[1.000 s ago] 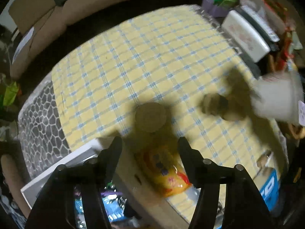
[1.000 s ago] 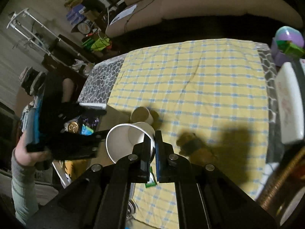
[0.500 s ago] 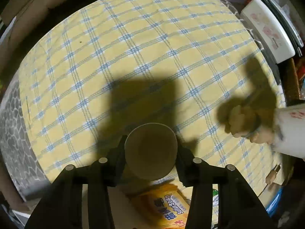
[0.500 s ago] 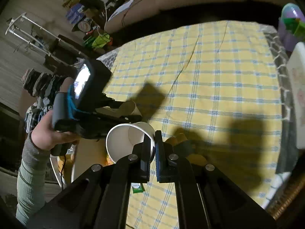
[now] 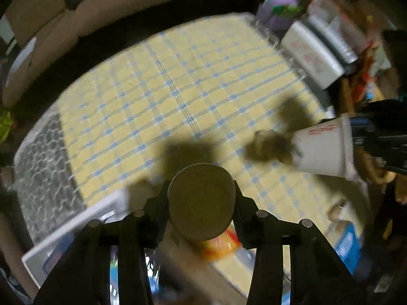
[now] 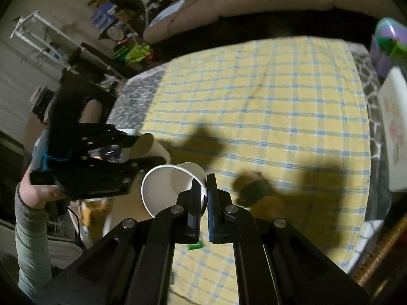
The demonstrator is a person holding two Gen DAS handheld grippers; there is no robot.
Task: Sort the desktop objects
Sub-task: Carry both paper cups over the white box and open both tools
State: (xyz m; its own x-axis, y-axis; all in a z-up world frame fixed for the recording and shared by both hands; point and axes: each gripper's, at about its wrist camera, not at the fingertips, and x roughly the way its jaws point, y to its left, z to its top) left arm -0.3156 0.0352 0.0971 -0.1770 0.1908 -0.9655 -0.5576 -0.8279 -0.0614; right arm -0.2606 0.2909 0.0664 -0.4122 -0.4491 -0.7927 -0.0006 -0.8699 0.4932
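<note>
Left wrist view: the left gripper pinched a brown paper cup between its fingers at the lower centre of the frame. A second before, that cup stood on the desk with its yellow-and-blue checked tablecloth, the gripper spread wide above it; half a second before, the fingers flanked it. It now appeared raised clear of the cloth, its shadow cast beyond it.

Right wrist view: the right gripper was pressed together on the rim of a white paper cup, held tilted on its side at lower centre, mouth toward the camera, as in both preceding instants. The left gripper with its brown cup lay just to the left of the white cup.

A brown plush toy remained on the cloth at right of centre. Judged from this, both cups were in hand and ready for nesting or placing; the toy awaited sorting.
</note>
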